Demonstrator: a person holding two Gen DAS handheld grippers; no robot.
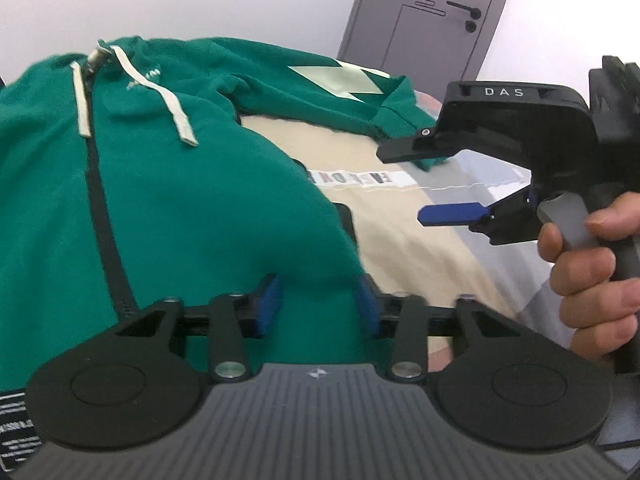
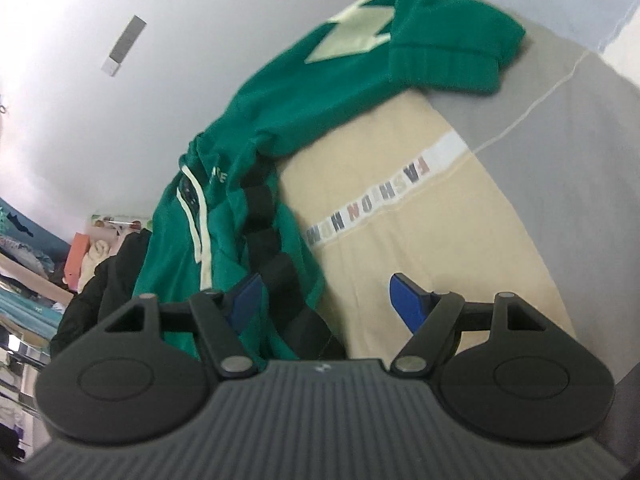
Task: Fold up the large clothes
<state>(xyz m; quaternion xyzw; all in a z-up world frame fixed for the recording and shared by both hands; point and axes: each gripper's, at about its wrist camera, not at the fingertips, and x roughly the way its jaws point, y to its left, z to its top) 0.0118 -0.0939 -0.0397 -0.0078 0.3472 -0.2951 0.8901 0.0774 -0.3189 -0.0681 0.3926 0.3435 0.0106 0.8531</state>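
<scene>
While the left gripper (image 1: 318, 306) has its blue-padded jaws set on either side of a raised fold of the green fleece zip-up hoodie (image 1: 160, 208), blur hides whether the pads actually press the cloth, so a firm grip cannot be confirmed. That fold lies directly ahead of the left claw, at the garment's near edge, making the left hand the nearer one. The right gripper (image 2: 324, 300) stands wide open with nothing clamped; the hoodie's hem sits just left of its centre line. The hoodie stretches away from both claws, its black zipper (image 1: 100, 216) marking the long axis, running up to two flat cream drawcords (image 1: 176, 108). Farther off, one sleeve (image 2: 400, 60) with a pale patch and ribbed cuff reaches sideways. Soft, nappy fleece should drape and slump when lifted. Beneath lies a smooth beige and grey bedsheet (image 2: 460, 240) with a lettered band.
</scene>
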